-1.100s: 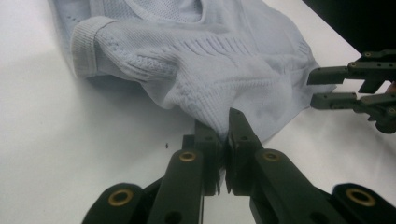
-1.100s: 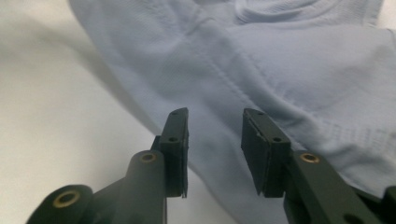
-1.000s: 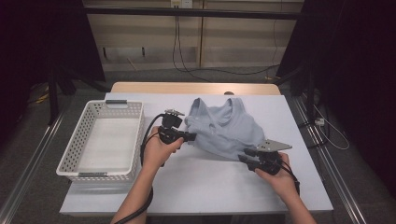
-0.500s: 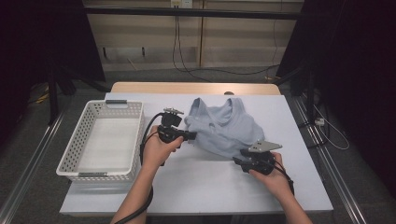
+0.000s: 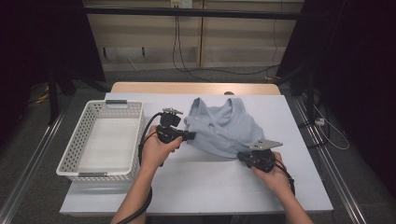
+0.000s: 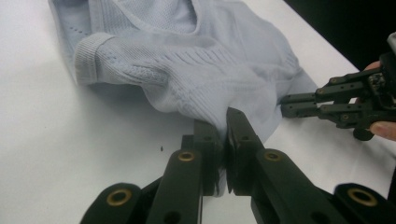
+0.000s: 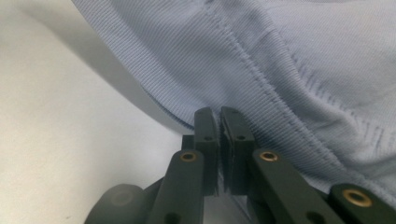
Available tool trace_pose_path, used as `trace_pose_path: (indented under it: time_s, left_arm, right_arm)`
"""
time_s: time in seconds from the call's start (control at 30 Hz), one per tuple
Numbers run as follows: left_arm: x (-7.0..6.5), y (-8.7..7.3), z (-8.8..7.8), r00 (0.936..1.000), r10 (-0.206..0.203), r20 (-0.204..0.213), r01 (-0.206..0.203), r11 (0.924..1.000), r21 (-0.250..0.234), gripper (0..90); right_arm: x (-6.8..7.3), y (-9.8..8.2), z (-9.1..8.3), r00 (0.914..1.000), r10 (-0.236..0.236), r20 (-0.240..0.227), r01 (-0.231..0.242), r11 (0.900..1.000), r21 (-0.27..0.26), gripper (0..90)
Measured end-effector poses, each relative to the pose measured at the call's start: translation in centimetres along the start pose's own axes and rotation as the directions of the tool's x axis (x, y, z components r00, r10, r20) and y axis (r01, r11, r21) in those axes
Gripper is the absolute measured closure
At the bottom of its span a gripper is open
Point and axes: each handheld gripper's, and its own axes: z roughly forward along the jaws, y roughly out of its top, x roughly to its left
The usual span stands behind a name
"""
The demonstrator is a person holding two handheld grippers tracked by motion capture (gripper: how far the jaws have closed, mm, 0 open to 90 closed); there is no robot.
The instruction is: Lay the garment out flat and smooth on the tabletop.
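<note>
A light blue knit top [image 5: 224,130] lies partly bunched on the white table [image 5: 201,186]. My left gripper [image 5: 191,136] is shut on the top's left hem, and the fabric [image 6: 210,70] drapes over the pinched jaws of the left gripper [image 6: 219,123]. My right gripper [image 5: 239,156] sits at the top's lower right edge. Its jaws have just been closing and now pinch the ribbed hem [image 7: 280,60] at the tips of the right gripper [image 7: 218,114]. The left gripper view also has the right gripper [image 6: 287,103] at the cloth's corner.
A white slotted basket [image 5: 74,140] stands on the table's left side with nothing in it. Bare white table lies in front of the top. The table's far edge is wood, with dark floor and cables beyond.
The right gripper has edged a little left, in against the top's lower right edge. The left gripper and the top have stayed put.
</note>
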Motion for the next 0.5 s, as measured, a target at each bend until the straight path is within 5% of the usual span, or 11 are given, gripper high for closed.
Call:
trace_pose_path:
  time_s: [0.5]
  left_arm:
    - [-0.7,0.1,-1.1,0.9994,0.02,-0.029,-0.02,0.9997,-0.011,82.3]
  right_arm:
    - [0.2,-0.2,-2.2,0.9966,0.025,-0.078,-0.027,0.999,-0.028,87.5]
